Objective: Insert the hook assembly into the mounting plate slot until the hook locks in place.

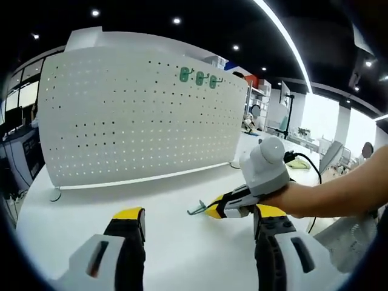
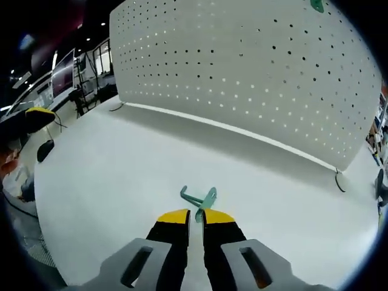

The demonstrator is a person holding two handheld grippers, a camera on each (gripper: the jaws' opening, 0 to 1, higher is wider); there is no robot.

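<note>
A white pegboard (image 1: 139,115) stands upright at the back of the white table (image 1: 170,194), with three green hooks (image 1: 197,77) hung near its top right. In the left gripper view my right gripper (image 1: 217,209) comes in from the right, low over the table, shut on a teal hook (image 1: 196,210) that sticks out of its yellow tips. In the right gripper view the same hook (image 2: 203,199) juts forward from my right gripper (image 2: 195,217), well short of the pegboard (image 2: 242,73). My left gripper (image 1: 199,213) is open and holds nothing.
A person's forearm (image 1: 345,188) holds the right gripper. A black cable (image 1: 306,160) trails behind it. Desks and monitors (image 2: 73,79) stand beyond the table's left edge. One green hook (image 2: 316,5) shows at the pegboard's top.
</note>
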